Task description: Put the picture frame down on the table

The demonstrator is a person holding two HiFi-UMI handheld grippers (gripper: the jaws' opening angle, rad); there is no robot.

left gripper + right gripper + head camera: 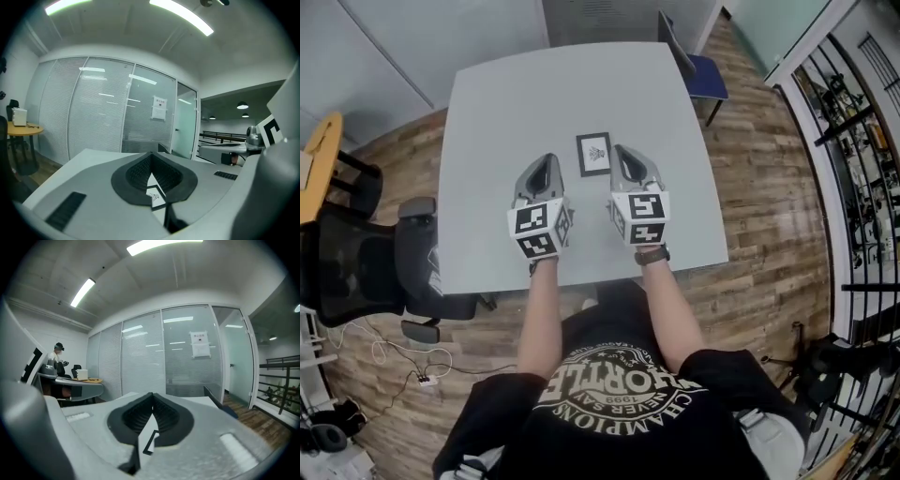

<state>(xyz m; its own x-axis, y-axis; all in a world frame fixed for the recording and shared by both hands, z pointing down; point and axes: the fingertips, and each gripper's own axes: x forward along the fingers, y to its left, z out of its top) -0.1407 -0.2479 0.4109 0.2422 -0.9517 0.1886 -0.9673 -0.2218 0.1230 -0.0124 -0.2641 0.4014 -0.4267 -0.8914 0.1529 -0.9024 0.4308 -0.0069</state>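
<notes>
We note picture frame (594, 154) flat on table (487, 103), well inside every edge. Left gripper (547, 163) and right gripper (624, 154) flank it, both clenched on nothing.

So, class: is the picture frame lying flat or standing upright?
Lying flat, face up: seen from above, the picture frame shows its whole front, resting on the table.
</notes>
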